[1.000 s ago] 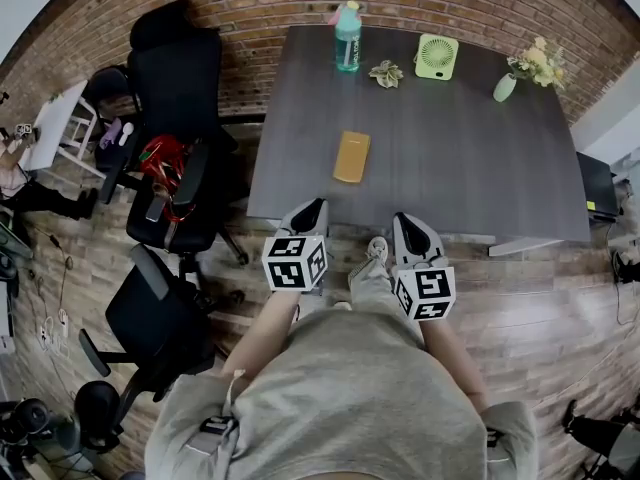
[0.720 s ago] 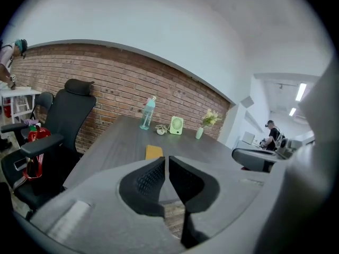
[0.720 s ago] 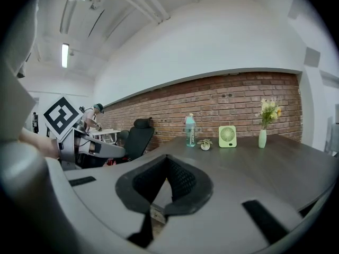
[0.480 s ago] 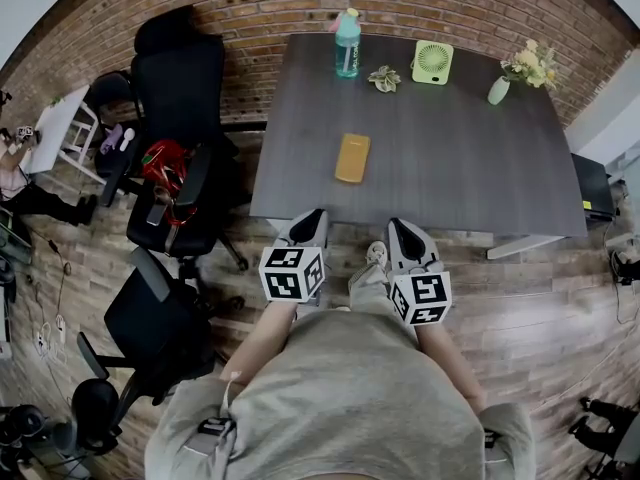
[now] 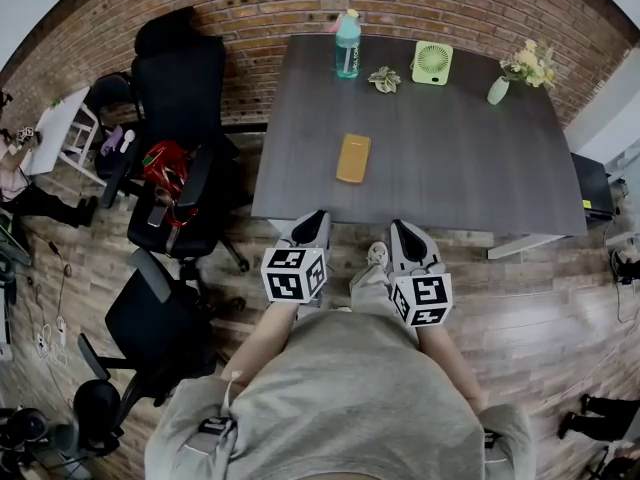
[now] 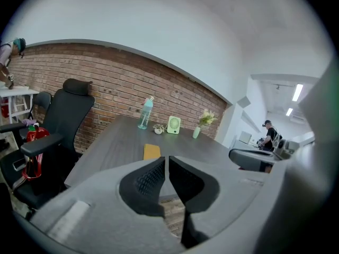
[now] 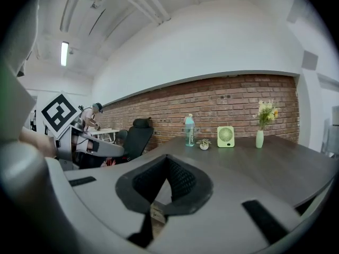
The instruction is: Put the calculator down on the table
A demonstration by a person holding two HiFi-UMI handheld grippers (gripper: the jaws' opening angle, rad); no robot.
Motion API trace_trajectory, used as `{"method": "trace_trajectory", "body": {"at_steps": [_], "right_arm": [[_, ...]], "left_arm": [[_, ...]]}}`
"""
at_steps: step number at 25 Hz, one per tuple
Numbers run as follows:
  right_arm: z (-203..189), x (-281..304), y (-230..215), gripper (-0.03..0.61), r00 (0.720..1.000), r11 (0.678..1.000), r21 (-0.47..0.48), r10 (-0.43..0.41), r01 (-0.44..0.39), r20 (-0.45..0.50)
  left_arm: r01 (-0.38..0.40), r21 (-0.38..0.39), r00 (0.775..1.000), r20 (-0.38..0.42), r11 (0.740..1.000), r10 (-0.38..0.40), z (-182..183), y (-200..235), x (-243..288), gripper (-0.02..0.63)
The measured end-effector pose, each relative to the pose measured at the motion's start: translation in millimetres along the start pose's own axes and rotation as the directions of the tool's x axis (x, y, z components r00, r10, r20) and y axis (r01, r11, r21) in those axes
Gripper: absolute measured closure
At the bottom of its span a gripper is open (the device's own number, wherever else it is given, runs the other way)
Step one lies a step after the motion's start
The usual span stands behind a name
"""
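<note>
While both forearms [image 5: 268,333] reach straight out from the torso, the left gripper [image 5: 310,220] and right gripper [image 5: 403,230] sit side by side. Noses aim at the table [image 5: 480,178], tipped slightly down. Both stop just short of its near edge, over the wood floor [image 5: 530,308]. Marker cubes [image 5: 293,273] face up, and a shoe [image 5: 377,255] shows between the two grippers.

Left gripper: pads closed to a hairline slit, nothing in it. Right gripper: pad tips pressed together, nothing pinched.

The calculator [image 5: 352,157] lies flat on the table. It is ahead of the left gripper and a bit to that gripper's right, well apart from both tips. In the left gripper view it sits just above the closed tips.

The bottle [image 5: 347,43], fan [image 5: 432,62] and vase [image 5: 498,89] are at the far edge, well beyond the calculator. Office chairs [image 5: 180,88] stand off to the left of the left gripper.

Hard to read:
- The hands themselves are covered by the cubes and gripper bodies.
- The calculator shows only as a yellow-orange slab; keys and display can't be made out.
- In the right gripper view its own body blocks the near part of the table, so the calculator isn't seen there.
- The table's right corner is cut off by the lens edge.
</note>
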State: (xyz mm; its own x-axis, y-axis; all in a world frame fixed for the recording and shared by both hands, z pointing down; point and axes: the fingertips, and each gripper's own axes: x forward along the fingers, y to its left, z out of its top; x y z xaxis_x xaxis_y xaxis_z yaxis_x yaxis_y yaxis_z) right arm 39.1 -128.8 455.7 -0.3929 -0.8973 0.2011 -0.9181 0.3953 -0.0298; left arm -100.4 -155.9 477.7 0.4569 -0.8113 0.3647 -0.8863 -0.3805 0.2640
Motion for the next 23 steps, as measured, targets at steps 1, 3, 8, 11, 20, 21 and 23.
{"method": "trace_trajectory", "body": {"at_steps": [1, 3, 8, 11, 20, 21, 23], "right_arm": [[0, 0, 0, 0.577, 1.000, 1.000, -0.004, -0.001, 0.001, 0.000], [2, 1, 0, 0.577, 1.000, 1.000, -0.004, -0.003, 0.003, 0.001], [4, 4, -2, 0.577, 1.000, 1.000, 0.002, 0.000, 0.000, 0.005], [4, 4, -4, 0.577, 1.000, 1.000, 0.007, -0.001, 0.001, 0.004], [3, 7, -6, 0.577, 1.000, 1.000, 0.017, 0.001, -0.001, 0.001], [3, 7, -7, 0.577, 1.000, 1.000, 0.017, 0.002, -0.002, 0.000], [3, 8, -8, 0.577, 1.000, 1.000, 0.017, 0.003, -0.003, -0.002]], "left_arm": [[0.000, 0.001, 1.000, -0.001, 1.000, 0.000, 0, 0, 0, 0.580], [0.000, 0.001, 1.000, -0.002, 1.000, 0.000, 1, 1, 1, 0.579], [-0.005, 0.000, 1.000, -0.008, 1.000, 0.005, 2, 2, 4, 0.578], [-0.007, 0.002, 1.000, -0.011, 1.000, 0.007, 2, 2, 4, 0.578], [-0.003, -0.002, 1.000, -0.024, 1.000, 0.003, 0, 4, 9, 0.578], [-0.004, -0.001, 1.000, -0.023, 1.000, 0.004, 0, 4, 10, 0.578], [-0.005, -0.001, 1.000, -0.022, 1.000, 0.005, 1, 4, 11, 0.578]]}}
